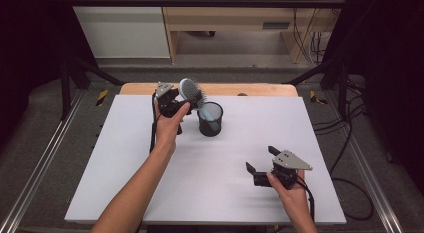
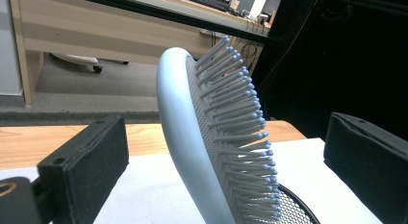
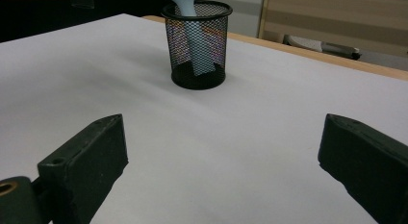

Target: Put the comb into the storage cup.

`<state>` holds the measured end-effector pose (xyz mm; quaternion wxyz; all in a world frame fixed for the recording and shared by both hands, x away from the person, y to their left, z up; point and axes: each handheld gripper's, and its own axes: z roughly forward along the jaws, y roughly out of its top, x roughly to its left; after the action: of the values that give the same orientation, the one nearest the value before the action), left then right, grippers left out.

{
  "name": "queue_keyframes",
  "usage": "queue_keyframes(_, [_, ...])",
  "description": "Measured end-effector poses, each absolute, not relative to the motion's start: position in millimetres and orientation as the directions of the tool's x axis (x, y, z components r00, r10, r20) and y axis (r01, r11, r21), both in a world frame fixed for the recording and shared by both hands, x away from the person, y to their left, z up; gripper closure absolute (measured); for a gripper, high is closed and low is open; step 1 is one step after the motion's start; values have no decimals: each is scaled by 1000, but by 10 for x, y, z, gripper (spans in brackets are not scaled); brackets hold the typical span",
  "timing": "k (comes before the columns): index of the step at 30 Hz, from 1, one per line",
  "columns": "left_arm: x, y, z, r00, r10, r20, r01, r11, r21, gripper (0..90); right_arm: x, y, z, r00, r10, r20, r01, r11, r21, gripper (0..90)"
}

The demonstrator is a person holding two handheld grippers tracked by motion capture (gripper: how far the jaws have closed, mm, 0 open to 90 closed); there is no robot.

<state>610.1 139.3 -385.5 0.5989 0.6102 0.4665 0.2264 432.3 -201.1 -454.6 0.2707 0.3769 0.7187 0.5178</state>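
in mesh cup (image 1: 210,121): hairbrush (image 1: 190,91) handle-down, left tongs (image 1: 183,101) wide, clear.

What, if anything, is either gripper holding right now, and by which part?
Nothing. The left gripper stands open around the hairbrush head without touching it; the handle sits in the mesh cup. The right gripper is open over the table.

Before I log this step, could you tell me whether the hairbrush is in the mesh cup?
In: the hairbrush stands handle-down in the mesh cup, leaning on the rim.
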Motion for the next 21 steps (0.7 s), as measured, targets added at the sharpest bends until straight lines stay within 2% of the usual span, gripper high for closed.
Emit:
queue_keyframes(8, [6101, 1380, -3841, 471, 846, -249, 262, 135, 955, 18, 4332, -2010, -4557, -572, 820, 4, 270, 183, 945, 34])
queue_keyframes(21, [6052, 1368, -3828, 470, 851, -234, 255, 123, 959, 17, 4352, -2010, -4563, -576, 817, 1, 269, 189, 944, 33])
